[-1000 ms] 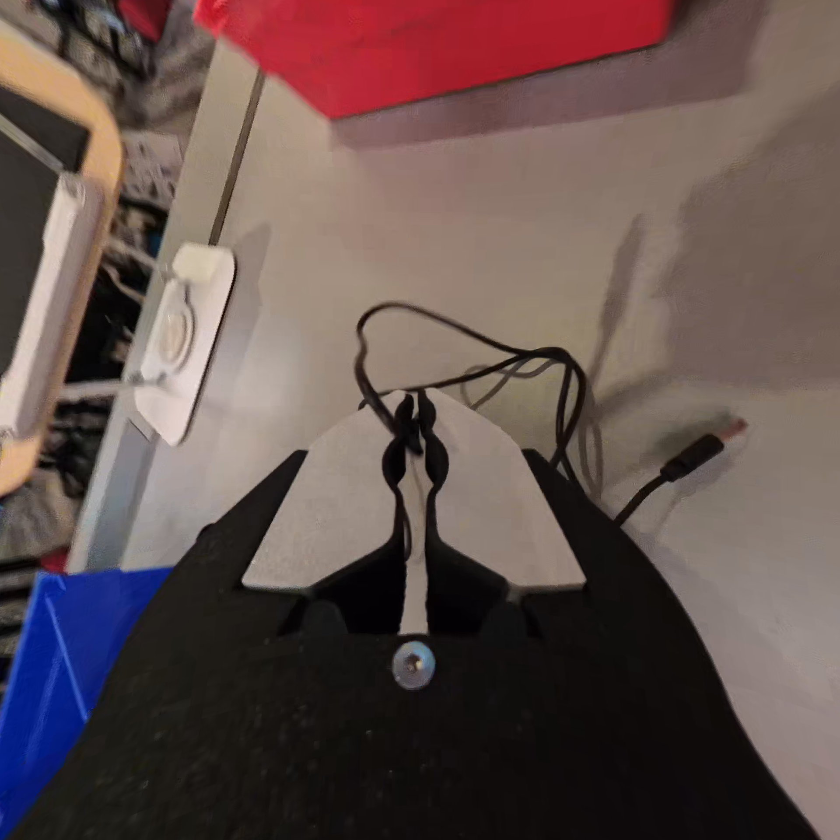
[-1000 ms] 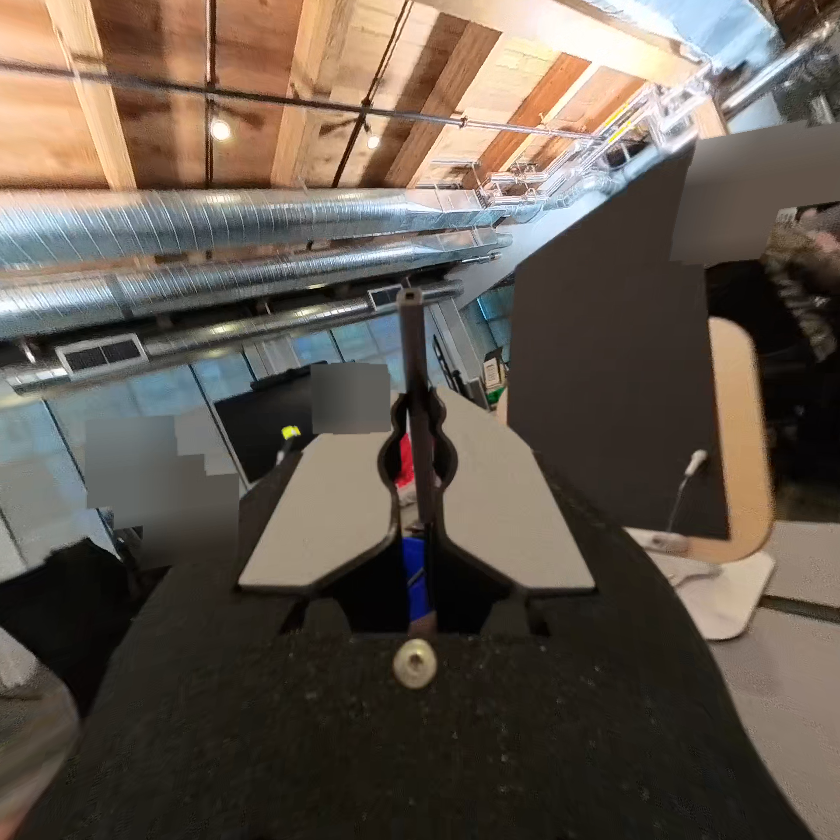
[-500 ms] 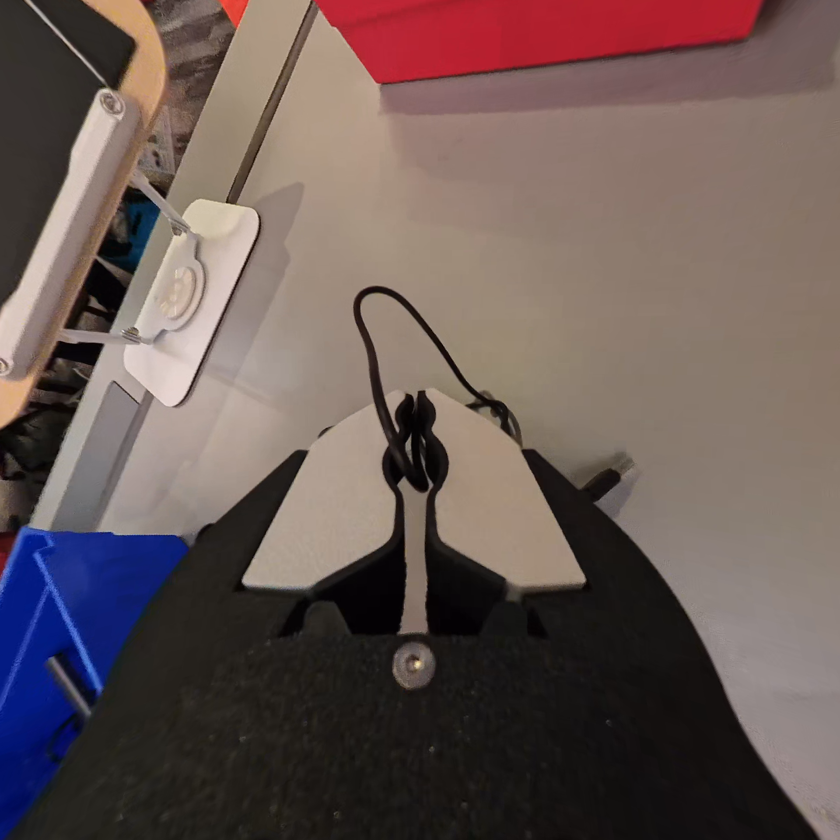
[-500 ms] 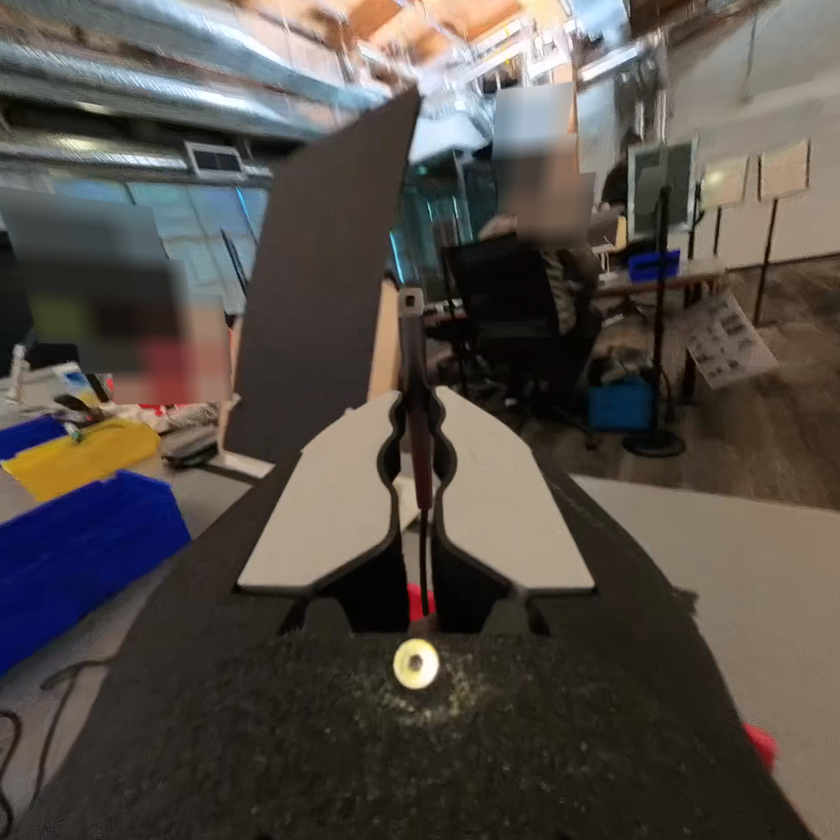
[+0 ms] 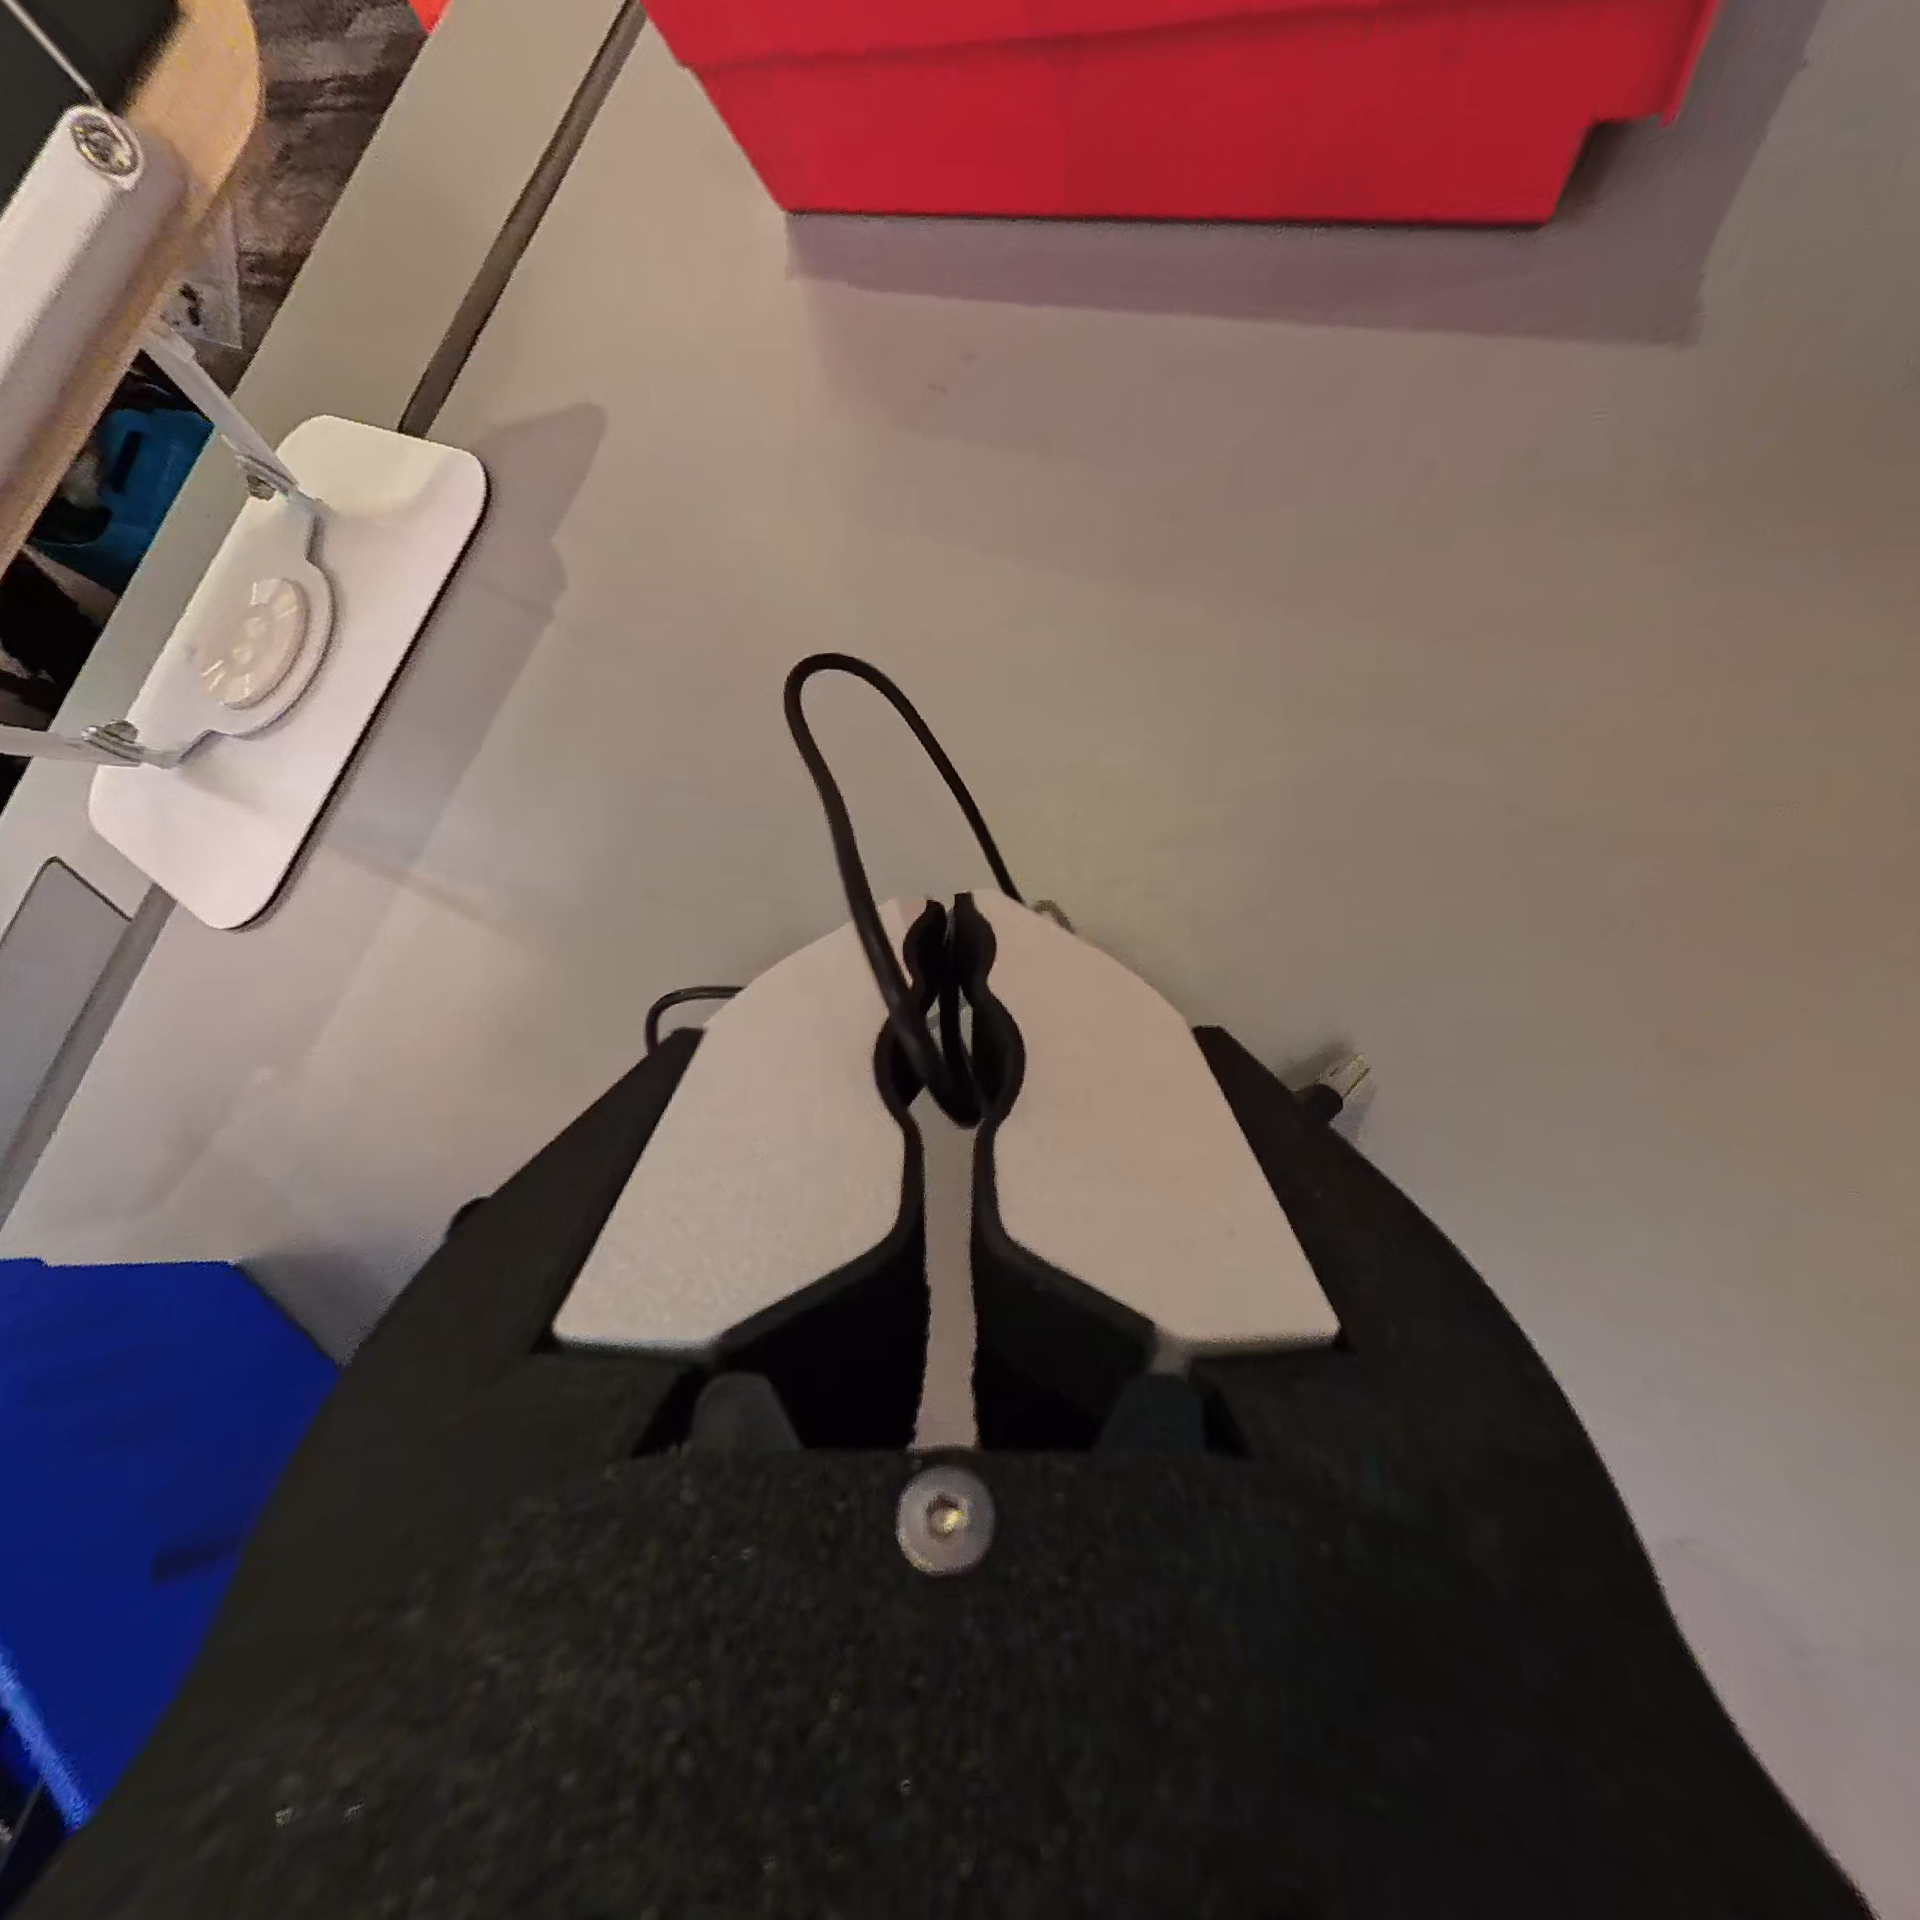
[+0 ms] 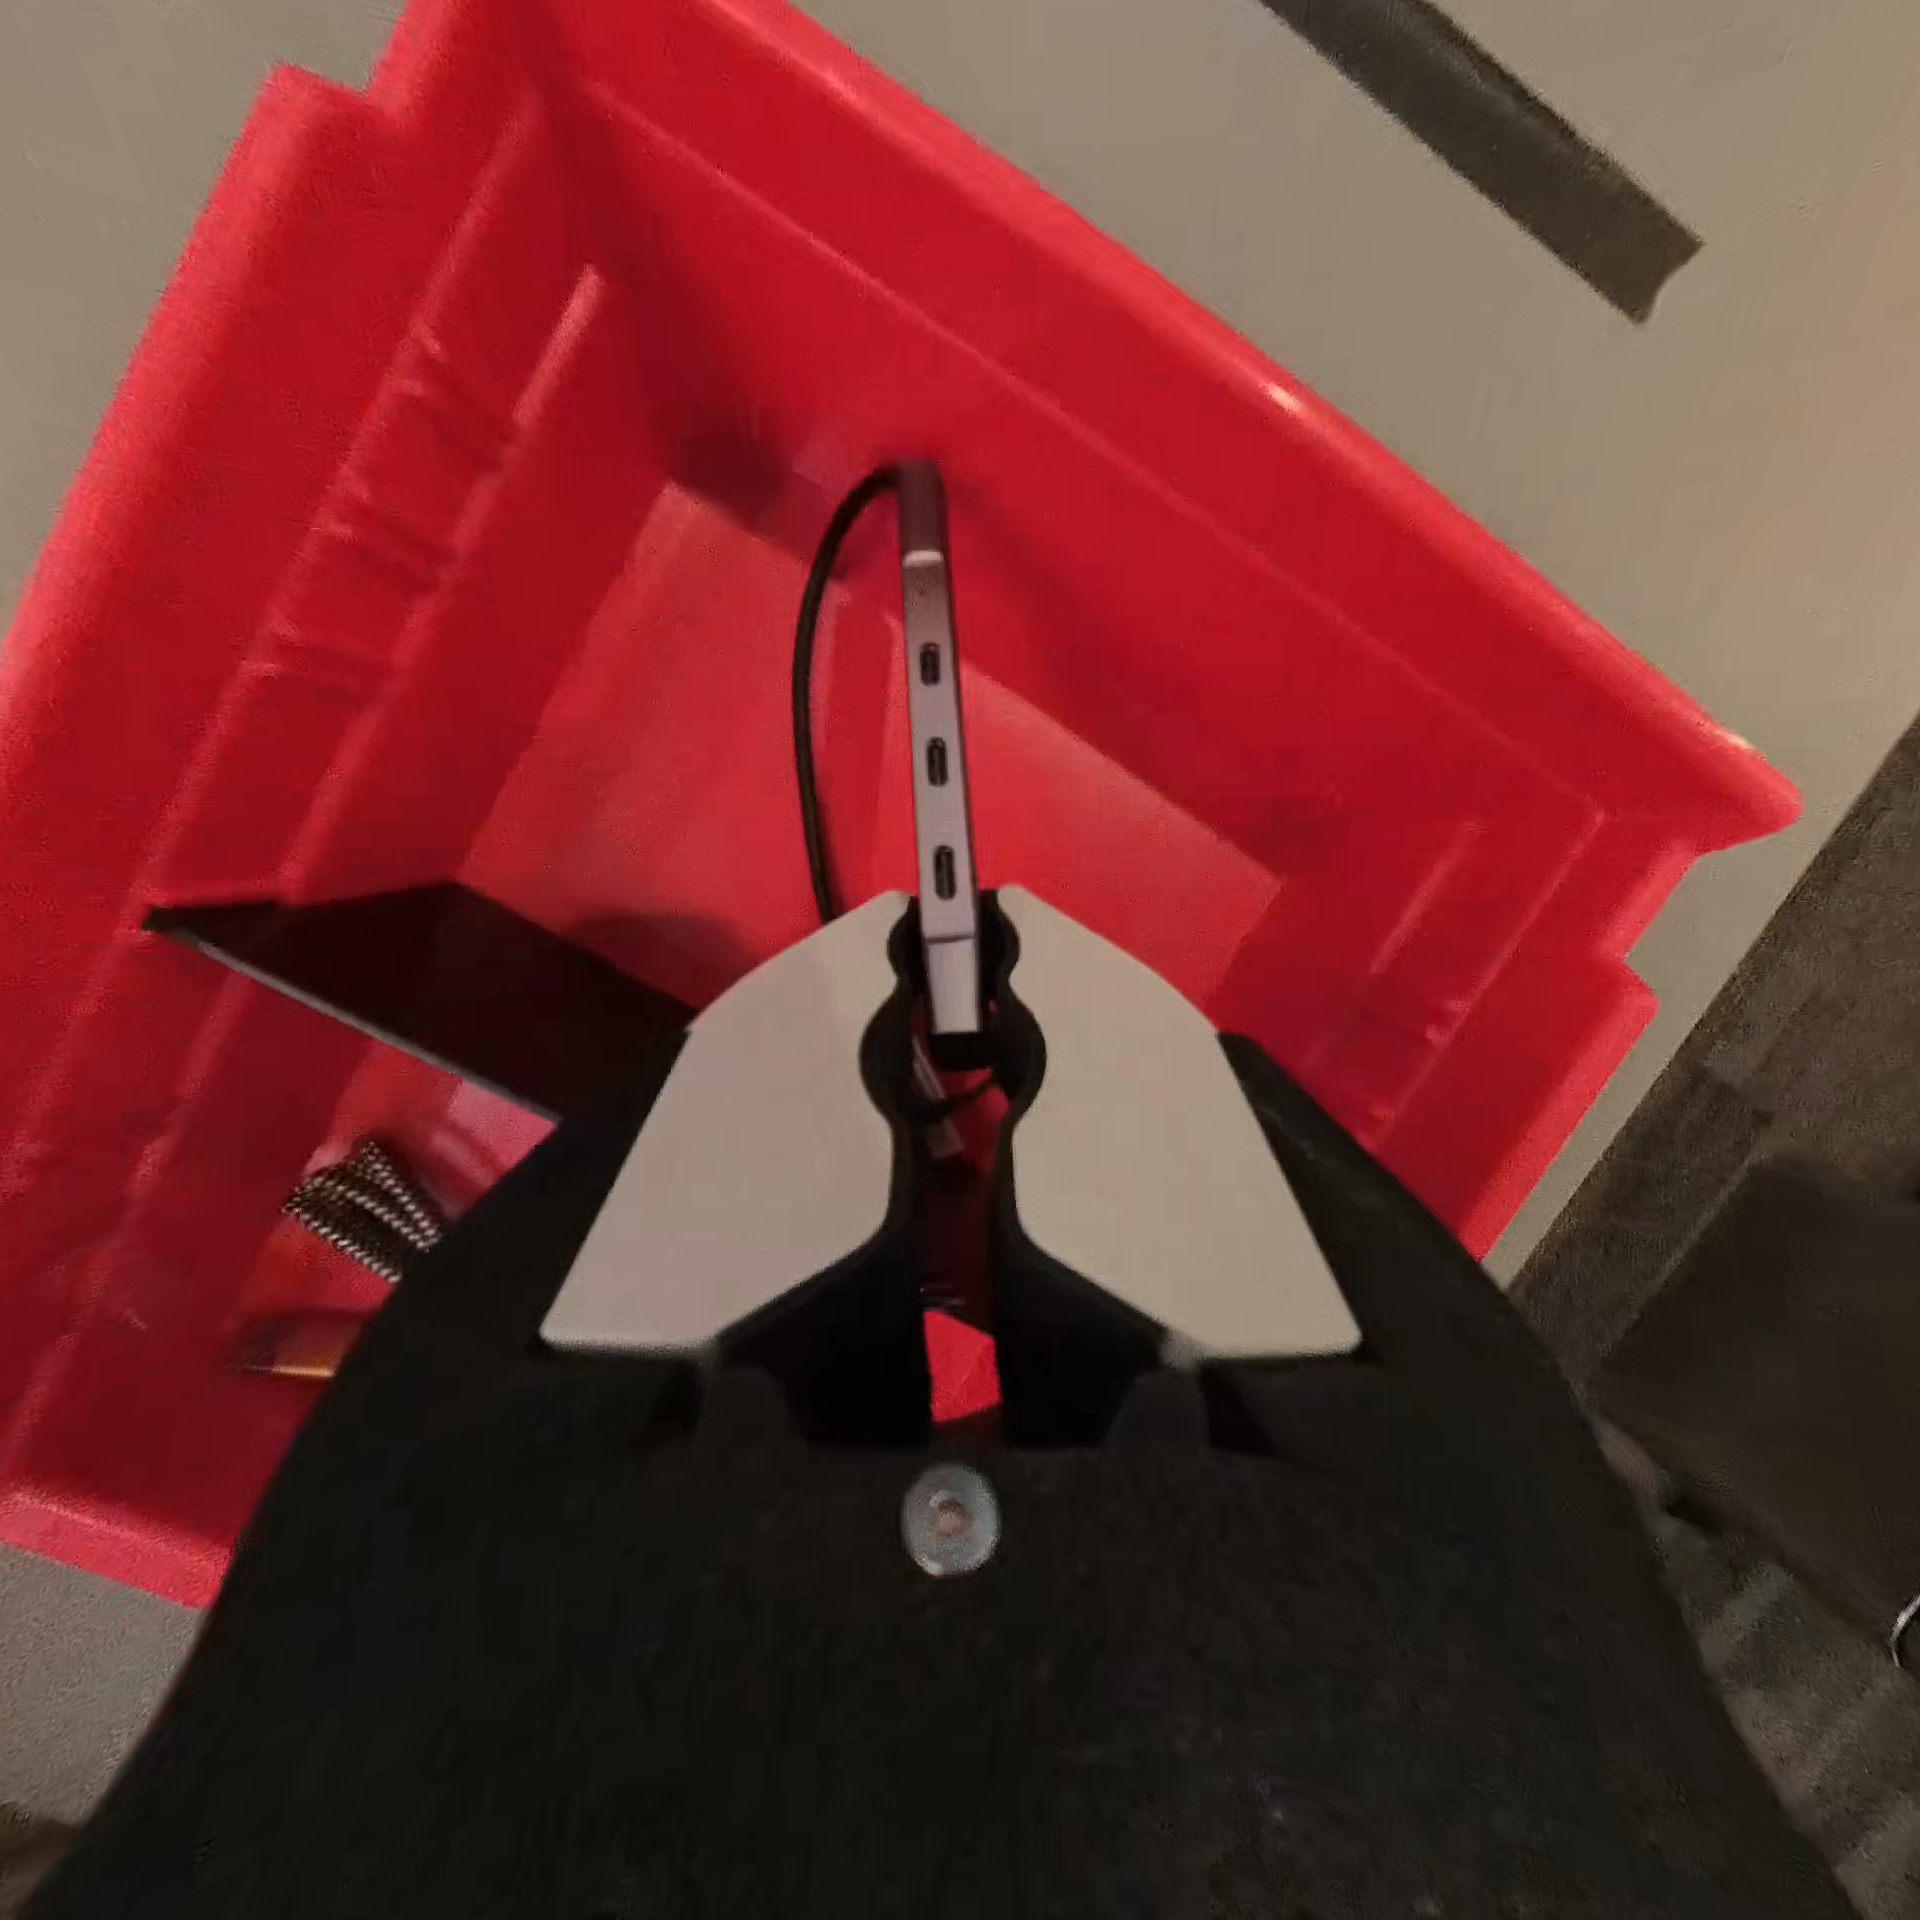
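My left gripper (image 5: 951, 914) is shut on a thin black cable (image 5: 831, 769) that loops up past the fingertips over the grey table (image 5: 1351, 675). The cable's plug (image 5: 1340, 1081) peeks out beside the right finger. My right gripper (image 6: 954, 914) is shut on a slim grey USB hub (image 6: 935, 727) with several ports along its edge and a short black braided lead (image 6: 810, 707). The hub points down into a red bin (image 6: 1195, 499).
The red bin (image 5: 1195, 104) stands at the far side of the table. A white stand base (image 5: 291, 675) sits at the table's left edge. A blue bin (image 5: 125, 1475) is near left. Inside the red bin lie a black plate (image 6: 416, 966) and a metal spring (image 6: 358, 1205).
My right gripper has swung down from pointing at the ceiling and room to pointing into the red bin, still holding the hub. My left gripper has moved forward toward the red bin with the cable.
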Tool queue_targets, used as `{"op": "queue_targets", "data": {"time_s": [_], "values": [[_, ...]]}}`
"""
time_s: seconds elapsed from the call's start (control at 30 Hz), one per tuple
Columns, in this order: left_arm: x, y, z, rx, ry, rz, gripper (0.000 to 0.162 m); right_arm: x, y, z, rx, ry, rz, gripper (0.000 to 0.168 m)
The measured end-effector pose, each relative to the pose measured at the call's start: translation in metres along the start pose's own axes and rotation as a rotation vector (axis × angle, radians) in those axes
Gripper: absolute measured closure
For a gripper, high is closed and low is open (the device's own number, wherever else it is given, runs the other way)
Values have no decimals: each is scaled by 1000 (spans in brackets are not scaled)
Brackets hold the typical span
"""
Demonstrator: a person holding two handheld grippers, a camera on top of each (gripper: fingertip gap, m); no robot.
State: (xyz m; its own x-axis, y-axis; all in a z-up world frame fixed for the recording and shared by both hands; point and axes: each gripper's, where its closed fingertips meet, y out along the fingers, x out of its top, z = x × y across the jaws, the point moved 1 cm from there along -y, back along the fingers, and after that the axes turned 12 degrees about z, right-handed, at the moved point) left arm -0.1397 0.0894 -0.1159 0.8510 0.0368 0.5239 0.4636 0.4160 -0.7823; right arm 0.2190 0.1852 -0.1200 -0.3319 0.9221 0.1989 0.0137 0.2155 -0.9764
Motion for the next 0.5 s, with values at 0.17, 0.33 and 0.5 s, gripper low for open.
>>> {"op": "queue_targets", "data": {"time_s": [0.17, 0.33, 0.5], "values": [[0, 1, -4, -36, -22, -6, 160, -3, -1, -18, -74, 61, 88, 130], [3, -10, -1, -115, -75, -79, 160, -6, -67, -25, -303, 128, -103, 122], [15, -24, -4, -200, -77, -174, 160, 13, -107, 178, 245, -213, -561, 117]]}}
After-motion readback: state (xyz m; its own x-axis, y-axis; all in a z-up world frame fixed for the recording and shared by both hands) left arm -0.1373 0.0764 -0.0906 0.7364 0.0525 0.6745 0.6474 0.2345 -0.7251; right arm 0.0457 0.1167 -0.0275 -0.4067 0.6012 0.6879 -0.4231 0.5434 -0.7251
